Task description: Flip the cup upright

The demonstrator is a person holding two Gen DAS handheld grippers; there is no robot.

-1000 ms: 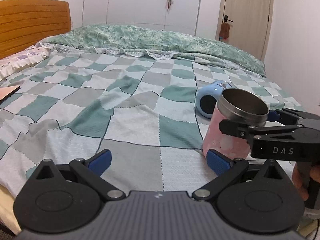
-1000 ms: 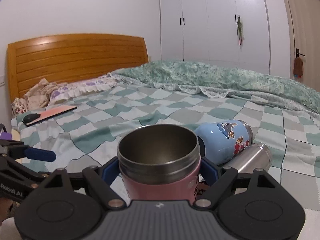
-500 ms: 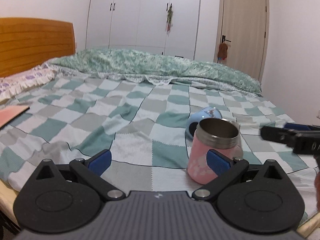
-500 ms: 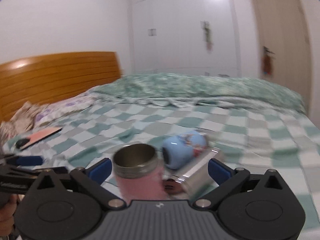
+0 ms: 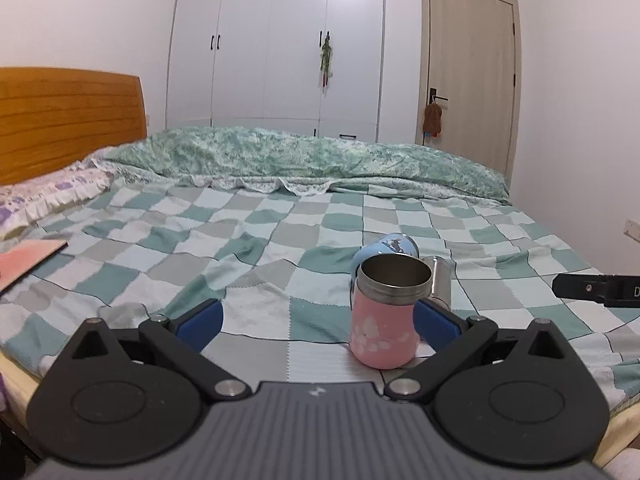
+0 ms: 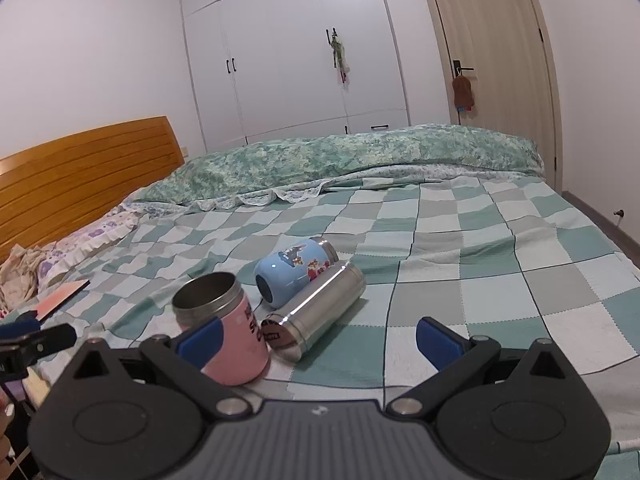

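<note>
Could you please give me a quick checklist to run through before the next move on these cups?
1. Pink cup upright, mouth up: ok.
2. Right gripper open, empty: ok.
3. Left gripper open, empty: ok.
4. Blue cup upright: not ok, on its side.
5. Steel cup upright: not ok, on its side.
6. Steel cup touching the pink cup: cannot tell.

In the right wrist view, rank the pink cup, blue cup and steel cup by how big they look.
1. pink cup, though it is nearest the camera.
2. steel cup, lying down.
3. blue cup, lying farthest back.
Pink and steel look close.
</note>
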